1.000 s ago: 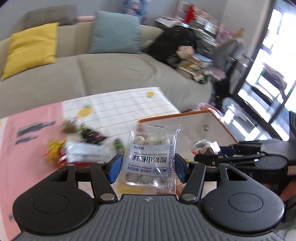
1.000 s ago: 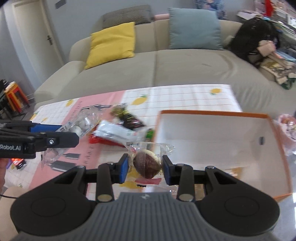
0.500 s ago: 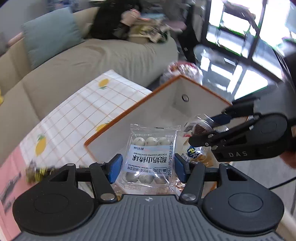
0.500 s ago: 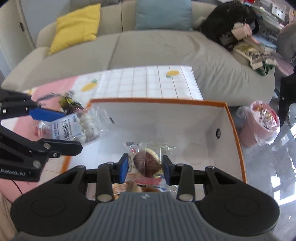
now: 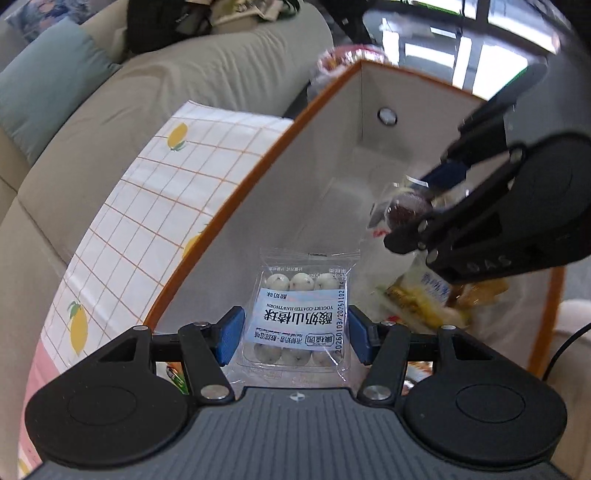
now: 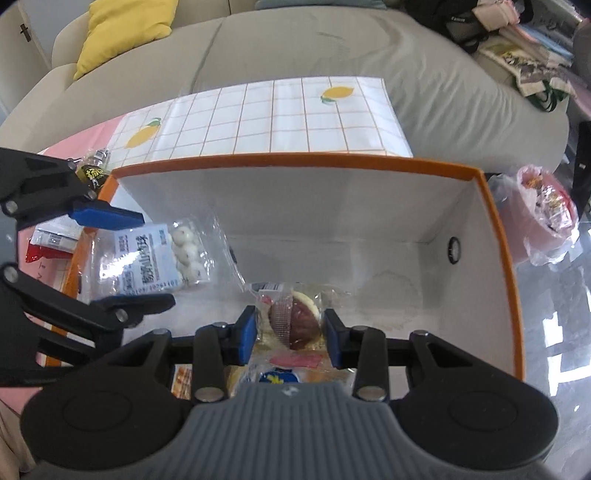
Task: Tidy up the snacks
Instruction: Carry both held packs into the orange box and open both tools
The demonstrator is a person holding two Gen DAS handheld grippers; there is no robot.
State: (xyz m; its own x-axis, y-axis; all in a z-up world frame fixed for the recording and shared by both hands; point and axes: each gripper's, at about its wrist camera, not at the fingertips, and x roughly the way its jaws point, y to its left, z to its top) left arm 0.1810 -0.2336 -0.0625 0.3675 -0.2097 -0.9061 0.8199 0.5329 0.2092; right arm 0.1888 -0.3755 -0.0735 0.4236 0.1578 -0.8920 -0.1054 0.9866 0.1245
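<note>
A big box (image 6: 496,236) with an orange rim and white walls sits on the surface. Inside, at the near end, lie a few snack packs (image 6: 280,376), one with a blue and yellow label. The rest of the box floor is bare.

The left gripper (image 5: 293,334) hangs over the box. Its blue fingers (image 5: 229,334) squeeze a clear pack of white yogurt balls (image 5: 299,321) from both sides, so the pack is up in the air above the box. The right wrist view shows the same pack (image 6: 147,262) just past the box's left wall.

The right gripper (image 6: 290,332) also hangs over the box. Its fingers (image 6: 246,334) pinch a wrapped brown and white sweet (image 6: 295,319), held above the snacks at the near end.

The surface wears a white cloth with orange squares and yellow lemons (image 6: 280,118), and a pink part on the left. More snacks (image 6: 51,240) lie on the cloth outside the box, to the left.

Behind is a grey sofa (image 6: 332,48) with a yellow pillow (image 6: 125,26). A pink bag (image 6: 546,218) full of things sits on the shiny floor to the right of the box.
</note>
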